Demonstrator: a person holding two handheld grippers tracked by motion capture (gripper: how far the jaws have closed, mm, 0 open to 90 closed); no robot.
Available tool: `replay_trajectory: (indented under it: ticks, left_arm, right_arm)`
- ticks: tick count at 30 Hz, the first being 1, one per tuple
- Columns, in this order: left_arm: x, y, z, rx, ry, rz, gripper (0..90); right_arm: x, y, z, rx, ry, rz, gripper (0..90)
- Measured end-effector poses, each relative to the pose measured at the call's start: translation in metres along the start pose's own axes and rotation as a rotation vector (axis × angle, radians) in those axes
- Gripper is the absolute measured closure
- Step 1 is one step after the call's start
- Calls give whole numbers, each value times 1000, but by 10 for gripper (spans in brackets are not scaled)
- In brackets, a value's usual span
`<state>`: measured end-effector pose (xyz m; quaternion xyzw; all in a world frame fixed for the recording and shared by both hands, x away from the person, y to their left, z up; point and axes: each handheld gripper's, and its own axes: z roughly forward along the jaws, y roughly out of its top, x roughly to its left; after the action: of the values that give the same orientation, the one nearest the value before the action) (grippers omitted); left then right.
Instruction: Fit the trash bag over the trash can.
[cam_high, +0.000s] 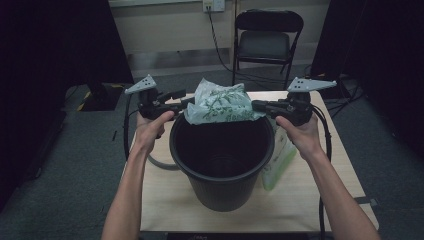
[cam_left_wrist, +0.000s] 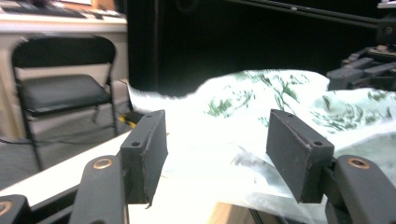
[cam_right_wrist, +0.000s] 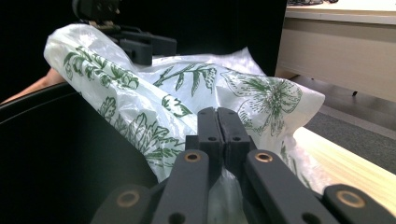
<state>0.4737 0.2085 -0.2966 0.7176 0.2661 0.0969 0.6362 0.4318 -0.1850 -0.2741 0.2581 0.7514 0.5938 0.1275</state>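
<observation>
The fingers (cam_left_wrist: 144, 154) of the left gripper (cam_high: 186, 101) are standing apart, the leaf-printed plastic bag (cam_high: 220, 104) lying just ahead between them, unpinched. The bag is spanning the black bin's (cam_high: 222, 175) far rim lengthwise, and the right gripper (cam_high: 257, 105) is clamping its right edge.

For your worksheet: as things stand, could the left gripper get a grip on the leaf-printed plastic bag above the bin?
Probably yes: the left gripper is open, the bag lies right ahead of its jaws, and nothing stands between them.
</observation>
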Motion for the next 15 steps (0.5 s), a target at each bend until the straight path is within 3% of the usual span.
replay_trajectory:
  ticks: [2,4,9,12,13,15]
  left_arm:
    - [0,-3,3,42,-16,-1,423]
    - [-1,-2,3,49,-38,-7,472]
    - [-9,4,-4,43,-61,43,770]
    - [-13,6,-7,38,-39,65,825]
    - [-12,6,-9,32,-43,65,900]
    - [-15,6,-11,31,-36,72,900]
  right_arm:
    - [1,-1,0,3,1,-2,894]
    - [1,-1,1,5,-1,-2,893]
    - [2,-2,3,0,-1,3,892]
    - [2,-1,6,1,0,5,891]
    - [2,-1,6,2,1,4,891]
    - [3,0,7,0,1,3,891]
